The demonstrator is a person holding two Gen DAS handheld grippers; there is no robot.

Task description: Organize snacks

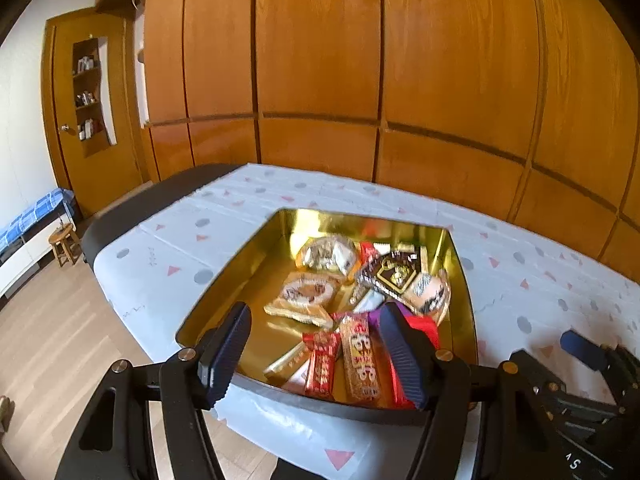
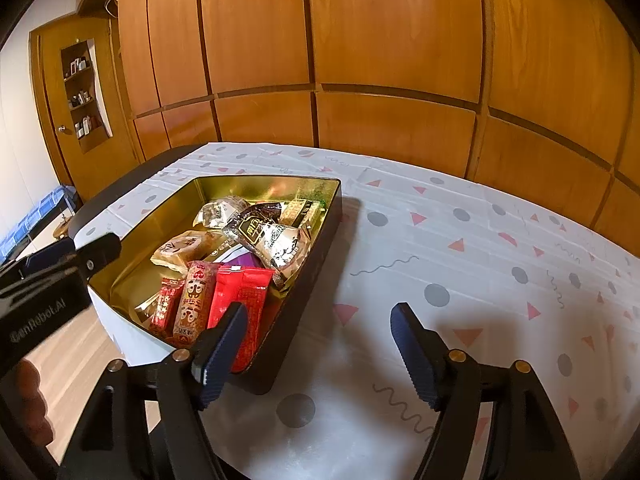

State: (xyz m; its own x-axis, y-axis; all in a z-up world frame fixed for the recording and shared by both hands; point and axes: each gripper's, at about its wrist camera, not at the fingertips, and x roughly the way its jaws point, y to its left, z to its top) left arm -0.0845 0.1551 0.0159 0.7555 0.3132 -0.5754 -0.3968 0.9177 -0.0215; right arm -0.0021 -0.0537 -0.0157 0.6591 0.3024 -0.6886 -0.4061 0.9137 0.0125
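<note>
Apparently sorting is nearly done: snacks (image 1: 352,300) lie piled in the tin (image 1: 224,280), ahead of the left fingers (image 1: 224,354), spread wide and empty. Right fingers (image 2: 412,354), likewise wide, hover over bare surface (image 2: 480,248) beside it. Next likely tidying the pile.

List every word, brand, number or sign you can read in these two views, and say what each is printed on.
"GenRobot.AI": on the left hand-held gripper, its black body in the right wrist view.
"S V": partial white letters on the right hand-held gripper, its body in the left wrist view.
Snack wrappers in the gold tin, such as the red-and-gold bar: Chinese characters, too blurred to read.
</note>
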